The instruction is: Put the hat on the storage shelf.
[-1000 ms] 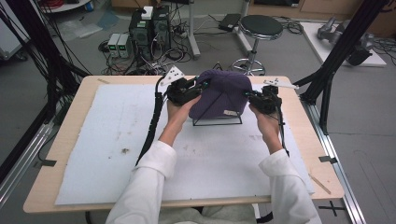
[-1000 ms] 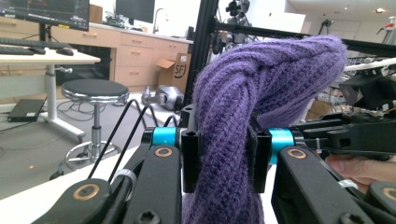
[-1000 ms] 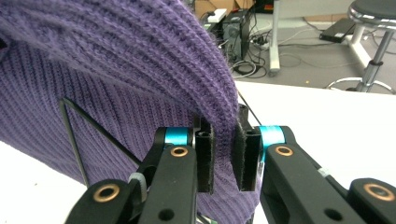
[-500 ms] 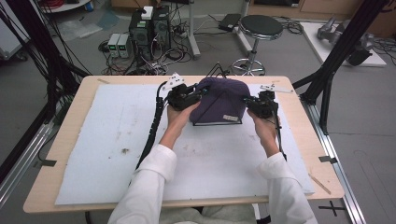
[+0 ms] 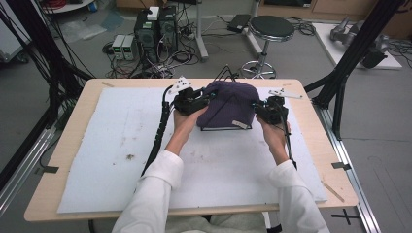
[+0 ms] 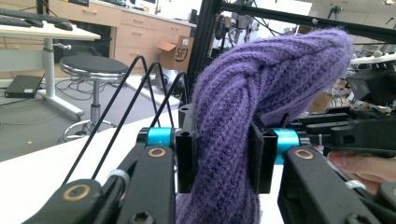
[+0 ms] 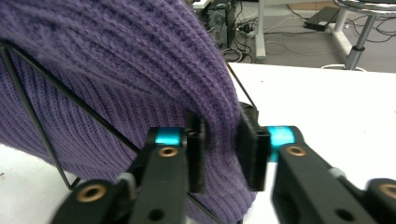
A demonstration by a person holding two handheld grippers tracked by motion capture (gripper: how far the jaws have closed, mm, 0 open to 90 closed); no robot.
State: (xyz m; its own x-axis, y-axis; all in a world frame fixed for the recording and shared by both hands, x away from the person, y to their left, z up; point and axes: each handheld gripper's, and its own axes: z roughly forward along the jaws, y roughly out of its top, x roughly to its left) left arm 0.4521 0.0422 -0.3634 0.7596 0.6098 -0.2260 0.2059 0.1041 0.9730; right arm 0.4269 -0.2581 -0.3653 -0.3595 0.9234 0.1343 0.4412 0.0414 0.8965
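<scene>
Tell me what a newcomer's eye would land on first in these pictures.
First, the purple knitted hat at the far middle of the white mat, draped over a black wire stand. Next, the left gripper and right gripper, each pinching an edge of the knit from opposite sides. Beyond the table, a black round stool stands on the grey floor.

Wooden bench (image 5: 73, 160) topped with a stained white foam sheet (image 5: 116, 145). Black round stool (image 5: 272, 29) on the floor beyond it. Computer towers (image 5: 155, 26) with tangled cables to the left.
</scene>
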